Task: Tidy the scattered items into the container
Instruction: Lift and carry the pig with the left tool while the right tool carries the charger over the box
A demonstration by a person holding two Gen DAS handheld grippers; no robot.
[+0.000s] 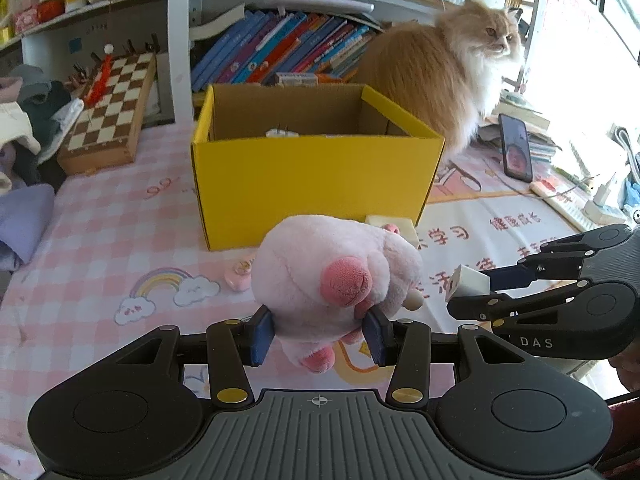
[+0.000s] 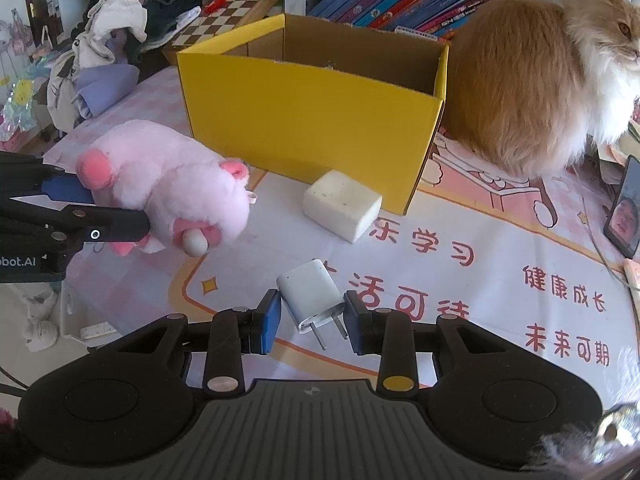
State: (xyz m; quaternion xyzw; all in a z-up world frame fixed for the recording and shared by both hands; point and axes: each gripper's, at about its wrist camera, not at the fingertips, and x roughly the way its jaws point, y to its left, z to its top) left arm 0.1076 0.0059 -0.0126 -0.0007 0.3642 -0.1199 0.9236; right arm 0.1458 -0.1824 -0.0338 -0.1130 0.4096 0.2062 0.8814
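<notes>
- While both your claws are loaded, the yellow box [image 1: 316, 184] in the middle of the frame stands open, with something small and white [image 1: 282, 133] showing low inside it (too little of it shows to name).
- Your left claw [image 1: 318, 338] is closed on the pink plush toy [image 1: 332, 280], pads pressed into its lower body; it hangs in the air short of the box's near wall.
- Your right claw [image 2: 312, 322] grips the white charger plug [image 2: 310, 300], prongs pointing back toward you, near the bottom centre of its own view.
- Left on the cloth: a cream block [image 2: 342, 210] just beside the box's front corner, and a small pink trinket [image 1: 239, 274] to the left of the plush toy in the left view.
- My judgement: two items are in hand, at least two wait.
</notes>
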